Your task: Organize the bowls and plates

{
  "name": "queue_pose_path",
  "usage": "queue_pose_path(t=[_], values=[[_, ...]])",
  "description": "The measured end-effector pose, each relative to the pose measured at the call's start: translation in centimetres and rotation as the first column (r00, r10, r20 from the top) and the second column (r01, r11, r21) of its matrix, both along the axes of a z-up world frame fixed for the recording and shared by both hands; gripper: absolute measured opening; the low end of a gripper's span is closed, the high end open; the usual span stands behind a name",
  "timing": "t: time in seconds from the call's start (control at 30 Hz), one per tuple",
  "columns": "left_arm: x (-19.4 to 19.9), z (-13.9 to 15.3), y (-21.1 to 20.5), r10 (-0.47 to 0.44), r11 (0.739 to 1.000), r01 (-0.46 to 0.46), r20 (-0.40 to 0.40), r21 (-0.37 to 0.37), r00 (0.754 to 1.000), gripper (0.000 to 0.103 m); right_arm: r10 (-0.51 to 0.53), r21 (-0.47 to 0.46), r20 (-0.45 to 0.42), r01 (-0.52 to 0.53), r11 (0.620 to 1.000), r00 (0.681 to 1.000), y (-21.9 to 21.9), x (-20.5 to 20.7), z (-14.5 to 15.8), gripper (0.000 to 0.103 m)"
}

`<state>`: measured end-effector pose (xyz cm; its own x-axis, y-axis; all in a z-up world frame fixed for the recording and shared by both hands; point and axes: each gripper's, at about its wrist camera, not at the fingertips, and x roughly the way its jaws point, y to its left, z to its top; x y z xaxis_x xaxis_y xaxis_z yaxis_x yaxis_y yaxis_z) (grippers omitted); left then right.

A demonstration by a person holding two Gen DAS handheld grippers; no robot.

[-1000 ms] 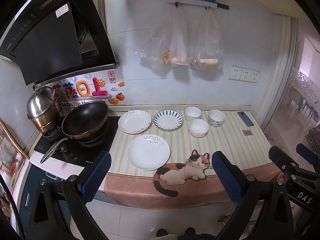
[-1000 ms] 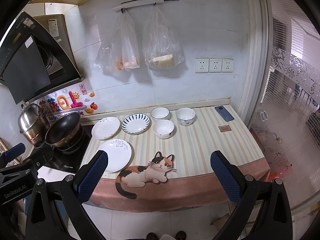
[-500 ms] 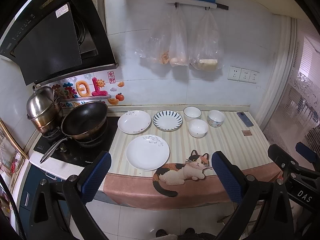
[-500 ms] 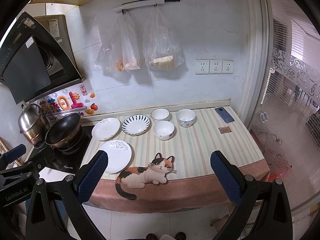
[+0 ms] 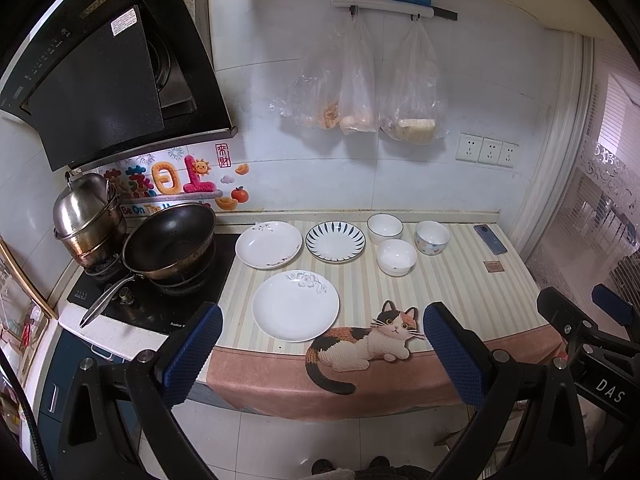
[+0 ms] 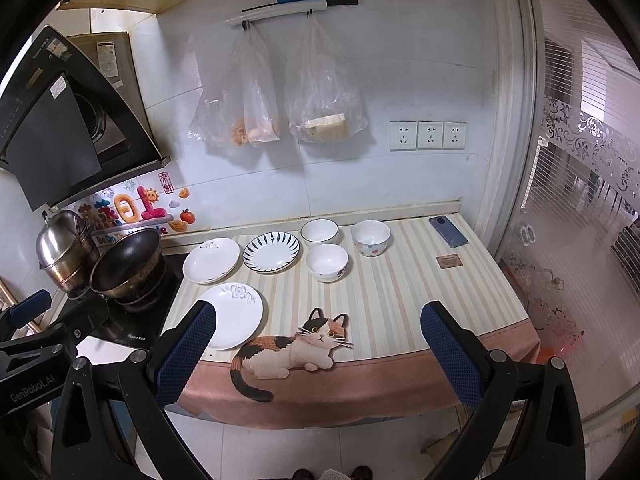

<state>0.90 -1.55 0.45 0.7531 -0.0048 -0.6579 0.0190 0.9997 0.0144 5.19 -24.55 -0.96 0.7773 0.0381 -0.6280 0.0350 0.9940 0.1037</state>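
Note:
On the striped counter lie three plates: a white flower-print plate nearest the front edge, a white plate behind it, and a blue-striped plate to its right. Three bowls stand further right: a blue-rimmed bowl, a white bowl and a patterned bowl. My left gripper and my right gripper both hang open in front of the counter, well short of the dishes, holding nothing.
A black wok and a steel pot sit on the stove at the left. A phone and a small brown card lie at the counter's right end. Plastic bags hang on the wall. A cat-print cloth drapes over the front edge.
Both views have shifted only slightly; the dishes have not moved and both grippers stay open.

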Motion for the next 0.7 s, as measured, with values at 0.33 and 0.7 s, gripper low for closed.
queue_pose_path(t=[0.33, 0.7], values=[[-0.03, -0.03, -0.04, 0.0, 1.0, 0.0, 0.001, -0.001, 1.0, 0.103, 0.001, 0.004, 0.003, -0.001, 1.0, 1.0, -0.04, -0.03, 0.0, 0.103], [0.69, 0.42, 0.06, -0.003, 1.0, 0.003, 0.005, -0.009, 1.0, 0.103, -0.007, 0.003, 0.013, 0.007, 1.0, 1.0, -0.15, 0.4, 0.4, 0.103]])
